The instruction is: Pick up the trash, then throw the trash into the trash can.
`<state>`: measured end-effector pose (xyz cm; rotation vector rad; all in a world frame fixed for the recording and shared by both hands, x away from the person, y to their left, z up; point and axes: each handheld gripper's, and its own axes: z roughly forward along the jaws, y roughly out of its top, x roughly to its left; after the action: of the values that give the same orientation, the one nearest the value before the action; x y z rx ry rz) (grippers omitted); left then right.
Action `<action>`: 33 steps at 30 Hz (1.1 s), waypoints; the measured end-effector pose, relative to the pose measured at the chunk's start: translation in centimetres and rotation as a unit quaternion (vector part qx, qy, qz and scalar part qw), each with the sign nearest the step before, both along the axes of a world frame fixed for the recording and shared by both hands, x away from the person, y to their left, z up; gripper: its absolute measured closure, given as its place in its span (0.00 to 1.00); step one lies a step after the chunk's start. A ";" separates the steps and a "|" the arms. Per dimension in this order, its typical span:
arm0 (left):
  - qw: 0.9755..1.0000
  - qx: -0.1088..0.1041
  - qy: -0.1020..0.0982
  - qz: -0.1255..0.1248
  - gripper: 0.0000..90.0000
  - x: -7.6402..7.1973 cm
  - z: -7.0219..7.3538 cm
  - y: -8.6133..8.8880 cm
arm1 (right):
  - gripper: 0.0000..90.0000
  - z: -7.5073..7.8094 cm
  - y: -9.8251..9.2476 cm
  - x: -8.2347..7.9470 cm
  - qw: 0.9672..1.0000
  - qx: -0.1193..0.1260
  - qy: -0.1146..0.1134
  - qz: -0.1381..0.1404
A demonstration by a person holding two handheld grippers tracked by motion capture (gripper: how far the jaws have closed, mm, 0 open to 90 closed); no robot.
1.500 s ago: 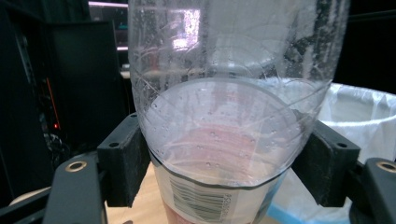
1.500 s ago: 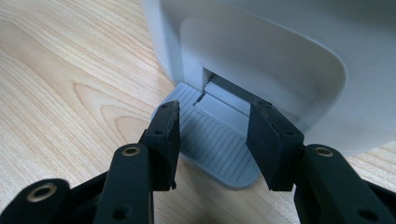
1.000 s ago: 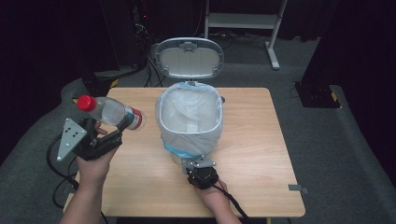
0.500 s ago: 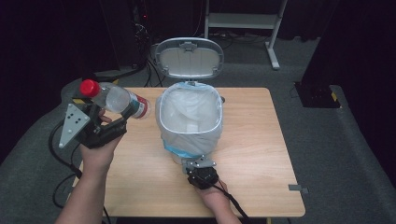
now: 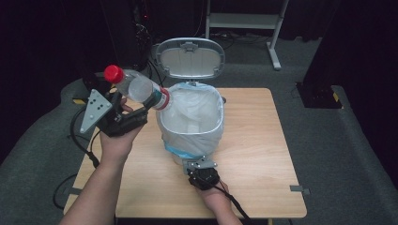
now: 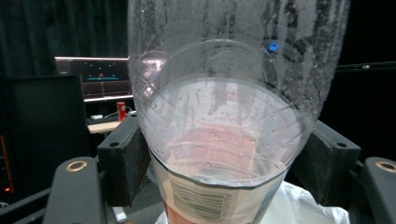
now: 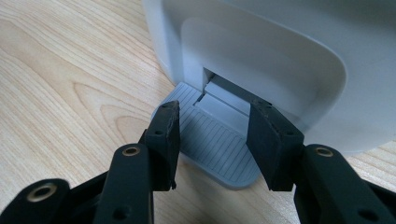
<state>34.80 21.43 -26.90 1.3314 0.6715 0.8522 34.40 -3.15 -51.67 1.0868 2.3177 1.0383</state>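
Nearest to me, at about 6 o'clock on the wooden table (image 5: 263, 154), my right gripper (image 5: 199, 165) sits low with its jaws apart, resting down on the ribbed grey pedal (image 7: 219, 144) at the foot of the bin (image 5: 209, 140); the pads (image 7: 164, 135) stand over the pedal's two sides and pinch nothing between them. The bin itself stands mid-table just beyond that hand, lined with a white bag (image 5: 195, 112) (a blue edge of the liner hangs out at the front), and its grey lid (image 5: 189, 57) is tipped up and back at 12 o'clock. Off at 9 to 10 o'clock, raised above the table's left edge, my left gripper (image 5: 141, 110) is clamped on a clear plastic bottle (image 5: 136, 86), the jaws gripping both sides of its body. The bottle lies tilted, its red cap (image 5: 113, 73) pointing out toward 10 o'clock and its labelled base end at the bin's left rim, over the bag. In the left gripper view the bottle (image 6: 224, 116) is misted with droplets inside, with white bag (image 6: 308, 205) below it.
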 end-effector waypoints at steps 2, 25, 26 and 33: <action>1.000 0.000 0.002 -0.004 0.30 0.2 0.0 -0.3 | 0.60 0.0 0.0 0.0 1.000 0.000 -0.001 0.000; 0.997 0.018 0.057 -0.053 0.30 4.6 -0.1 -6.1 | 0.60 0.0 0.0 -0.1 1.000 0.003 0.001 -0.001; 0.997 0.018 0.059 -0.054 0.30 4.8 -0.1 -6.3 | 0.60 0.0 0.0 -0.1 1.000 0.002 0.001 -0.002; 0.996 0.027 0.064 -0.062 0.30 5.5 0.0 -7.3 | 0.60 0.0 0.0 -0.1 1.000 0.000 -0.003 0.001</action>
<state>40.27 14.08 -26.89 1.4710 0.6616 0.6936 34.29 -3.15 -51.68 1.0813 2.3149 1.0417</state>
